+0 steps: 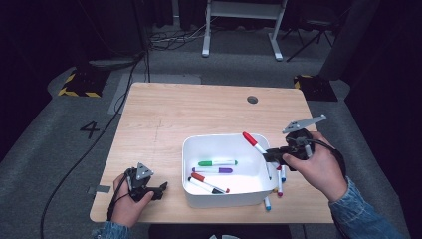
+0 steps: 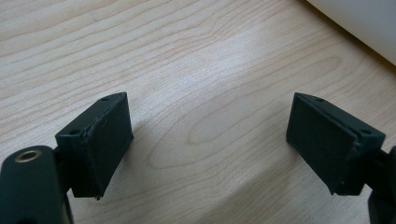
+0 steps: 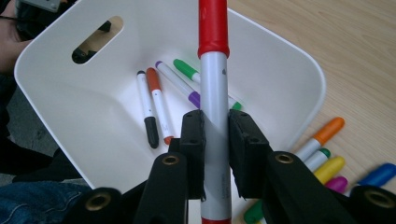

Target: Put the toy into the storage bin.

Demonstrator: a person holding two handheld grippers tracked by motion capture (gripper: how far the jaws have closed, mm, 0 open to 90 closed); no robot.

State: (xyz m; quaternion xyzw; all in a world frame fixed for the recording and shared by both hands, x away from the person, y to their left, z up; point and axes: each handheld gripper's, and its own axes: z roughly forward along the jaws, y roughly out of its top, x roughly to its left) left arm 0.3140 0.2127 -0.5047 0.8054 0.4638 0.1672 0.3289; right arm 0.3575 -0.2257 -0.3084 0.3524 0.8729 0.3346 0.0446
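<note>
My right gripper point(image 1: 271, 155) point(image 3: 215, 135) is shut on a red-capped marker point(image 1: 254, 142) point(image 3: 213, 84), holding it above the right rim of the white bin point(image 1: 191, 149) point(image 3: 289, 74). Its red cap points over the bin. Inside the bin lie a green marker point(image 1: 217, 163) point(image 3: 186, 69), a purple one point(image 1: 214, 170) point(image 3: 180, 86), a red-orange one point(image 1: 206, 181) point(image 3: 157, 100) and a black-tipped one point(image 1: 204, 186) point(image 3: 147, 112). My left gripper point(image 1: 160, 189) point(image 2: 210, 140) rests open on the wooden table point(image 1: 164, 114) point(image 2: 196, 60) left of the bin, with nothing between its jaws.
Several loose markers point(image 1: 279, 181) point(image 3: 327, 158) lie on the table against the bin's right side, near the front right corner. The bin's corner point(image 2: 359, 23) is at the top right of the left gripper view. A round hole point(image 1: 252, 99) sits in the far tabletop.
</note>
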